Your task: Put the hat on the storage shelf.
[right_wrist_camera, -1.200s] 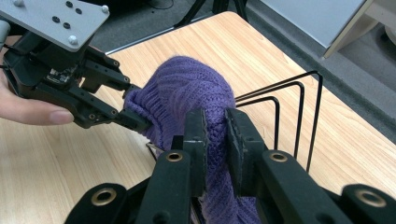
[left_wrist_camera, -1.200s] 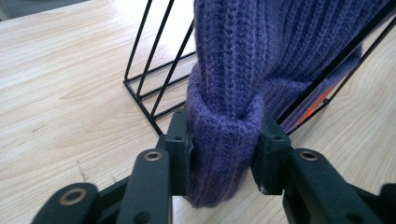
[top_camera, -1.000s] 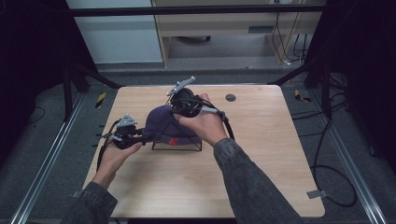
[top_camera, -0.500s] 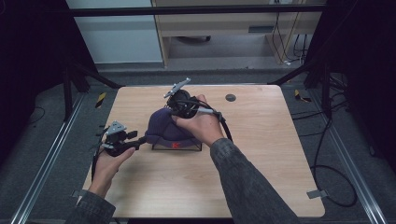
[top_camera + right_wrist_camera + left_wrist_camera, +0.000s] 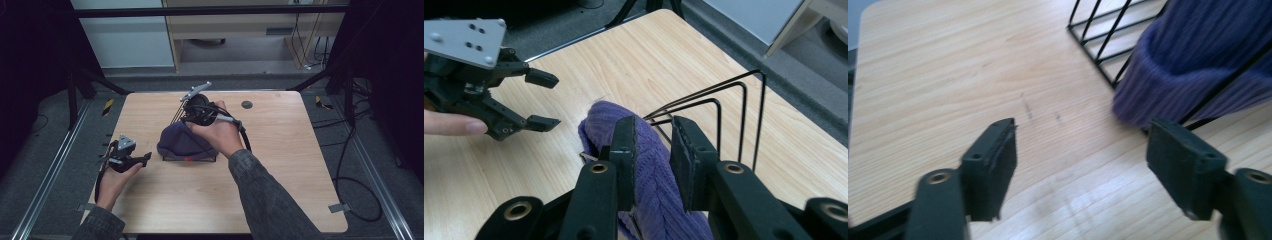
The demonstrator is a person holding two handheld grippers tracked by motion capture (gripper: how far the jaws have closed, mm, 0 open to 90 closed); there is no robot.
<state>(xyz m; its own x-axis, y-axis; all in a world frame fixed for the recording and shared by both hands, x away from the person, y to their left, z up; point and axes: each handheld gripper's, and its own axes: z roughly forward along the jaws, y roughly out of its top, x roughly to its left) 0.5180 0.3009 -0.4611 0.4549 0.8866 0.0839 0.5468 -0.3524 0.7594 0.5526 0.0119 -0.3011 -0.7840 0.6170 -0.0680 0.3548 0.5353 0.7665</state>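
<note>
On the table: a pale wood-grain table (image 5: 280, 190) with rounded corners; a small dark disc (image 5: 246, 104) sits near its far edge, well apart from everything else
Hat: a purple ribbed knit hat (image 5: 182, 141), soft and domed, draped over a black wire rack (image 5: 176, 114) in the middle of the table; thin straight rods, bent square at the top
Rack up close: the right gripper view has the rods rising as narrow hoops beyond the knit; the left gripper view has the rack's flat grid base resting on the wood, with the hat's thick cuff bulging through the wires
Right gripper: the right gripper (image 5: 653, 142) comes over the top of the hat, hand wrapped round its body, grey plate tilted up toward the far side; jaws close together with a fold of the ribbed knit running up between them; whether the pads actually pinch the cloth, I cannot tell
Left gripper: the left gripper (image 5: 145, 158) sits low near the table's left edge, apart from the hat, pointing right toward it; hand underneath, forearm in from the bottom
Left jaws: wide apart, nothing between them but bare wood; flat black pads, blocky, with round bolt holes behind
Across views: the right gripper view catches the left gripper side on, prongs spread, a fingertip (image 5: 454, 125) beneath it; the high view alone gives the grey sleeve (image 5: 265, 200) and the cable looping behind the right hand (image 5: 220, 135)
</note>
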